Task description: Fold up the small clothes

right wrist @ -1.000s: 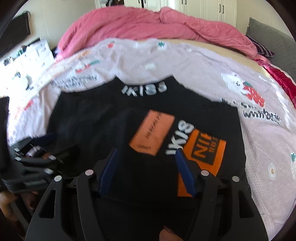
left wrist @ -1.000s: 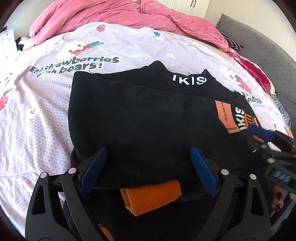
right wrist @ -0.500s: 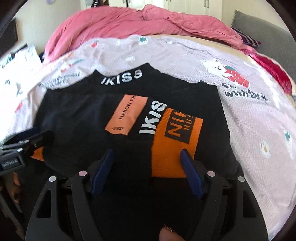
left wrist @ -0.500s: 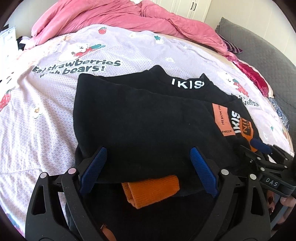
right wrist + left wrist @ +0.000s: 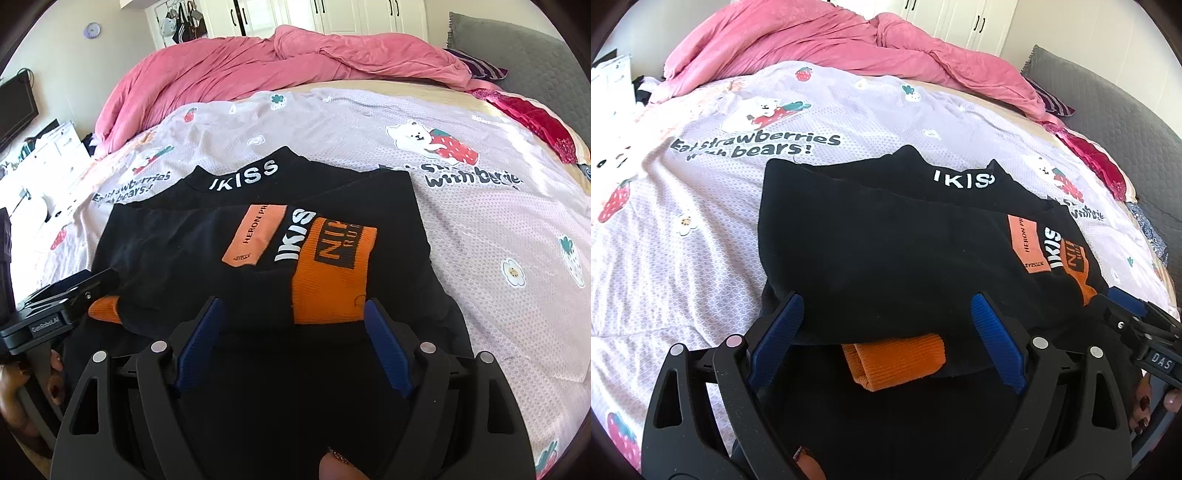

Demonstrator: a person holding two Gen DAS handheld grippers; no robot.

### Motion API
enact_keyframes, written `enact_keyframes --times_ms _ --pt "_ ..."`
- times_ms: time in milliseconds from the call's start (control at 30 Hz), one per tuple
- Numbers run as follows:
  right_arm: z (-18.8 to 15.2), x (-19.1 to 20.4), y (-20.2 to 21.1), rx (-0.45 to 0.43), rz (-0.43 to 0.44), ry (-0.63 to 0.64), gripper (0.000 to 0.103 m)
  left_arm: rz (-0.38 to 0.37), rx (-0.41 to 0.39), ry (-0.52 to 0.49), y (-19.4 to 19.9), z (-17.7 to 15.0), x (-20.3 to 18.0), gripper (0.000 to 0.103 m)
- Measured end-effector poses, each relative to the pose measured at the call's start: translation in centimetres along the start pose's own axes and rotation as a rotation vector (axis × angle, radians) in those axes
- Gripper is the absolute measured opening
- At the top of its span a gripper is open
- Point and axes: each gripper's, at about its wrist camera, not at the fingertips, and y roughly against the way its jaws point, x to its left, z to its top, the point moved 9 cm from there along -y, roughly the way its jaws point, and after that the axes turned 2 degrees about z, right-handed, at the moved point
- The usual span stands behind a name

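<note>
A black sweater (image 5: 886, 240) with a white IKISS collar and an orange patch (image 5: 255, 236) lies partly folded on the bed. One orange cuff (image 5: 897, 358) sits between the wide blue pads of my left gripper (image 5: 886, 317), which is open over the near hem. A second orange cuff (image 5: 332, 280), folded onto the black sweater (image 5: 166, 251), lies just ahead of my right gripper (image 5: 293, 332). Its jaws are opening and the pads press on nothing. The right gripper (image 5: 1137, 325) shows at the right edge of the left view, the left gripper (image 5: 66, 299) at the left edge of the right view.
The bed sheet (image 5: 683, 240) has strawberry and bear prints. A bunched pink duvet (image 5: 258, 62) lies along the far side. A red sequined cloth (image 5: 1097, 166) and a grey cushion (image 5: 1108, 110) are at the right. White drawers (image 5: 55, 147) stand left of the bed.
The right gripper's jaws have spread wider and it has shifted rightwards along the near hem, rolling a little. The left gripper has stayed open over the orange cuff.
</note>
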Motion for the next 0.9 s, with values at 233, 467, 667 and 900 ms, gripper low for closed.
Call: enact_keyframes --times_ms 233,467,667,900 --pt "-0.5 0.1 1.2 -0.007 0.031 -0.022 0.085 0.011 -0.032 0.004 1.1 0.3 0.0 0.091" --pt "-0.8 0.2 2.3 -0.017 0.031 -0.011 0.086 -0.004 -0.058 0.019 1.9 0.6 0.0 0.094" --pt "-0.5 -0.3 3.1 -0.033 0.03 -0.017 0.088 -0.033 -0.104 0.031 3.4 0.4 -0.1 0.094" --pt "-0.5 -0.5 4.0 -0.052 0.036 -0.022 0.088 -0.047 -0.147 0.062 4.9 -0.2 0.1 0.094"
